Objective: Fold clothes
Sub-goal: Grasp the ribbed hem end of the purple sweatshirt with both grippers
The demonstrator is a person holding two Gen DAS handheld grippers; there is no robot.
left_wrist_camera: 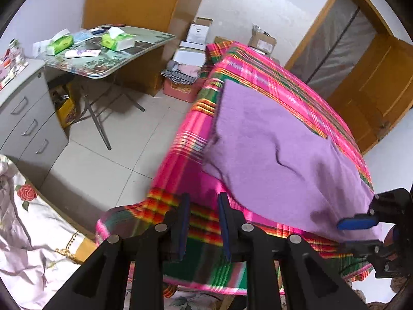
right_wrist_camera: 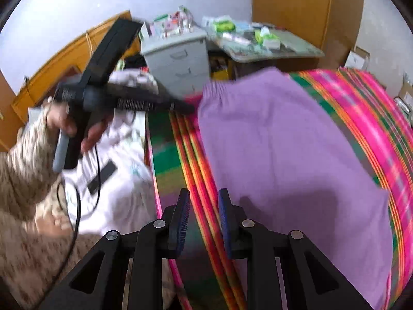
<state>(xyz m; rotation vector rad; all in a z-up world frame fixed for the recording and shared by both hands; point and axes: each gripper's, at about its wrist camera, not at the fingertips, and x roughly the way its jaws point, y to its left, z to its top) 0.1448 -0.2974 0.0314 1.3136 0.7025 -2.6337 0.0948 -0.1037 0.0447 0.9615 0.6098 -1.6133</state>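
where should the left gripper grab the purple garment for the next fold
Take the purple garment at its near-left corner, approaching from the table's near edge. That corner lies flat over the plaid cloth, just ahead of the open left gripper, so one finger likely slides underneath.

Black grippers, blue-padded jaws; beige patterned sleeve (right_wrist_camera: 23,160).

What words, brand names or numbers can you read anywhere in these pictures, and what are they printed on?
None can be read.
Green tissue packs on the folding table: printing too small.
White tube: purple print blurred.
White boxes by the wall: dark label too small.
Cardboard box: label illegible.
Packets on the grey drawer cabinet: motion-blurred.
The purple garment and plaid cloth show no text.
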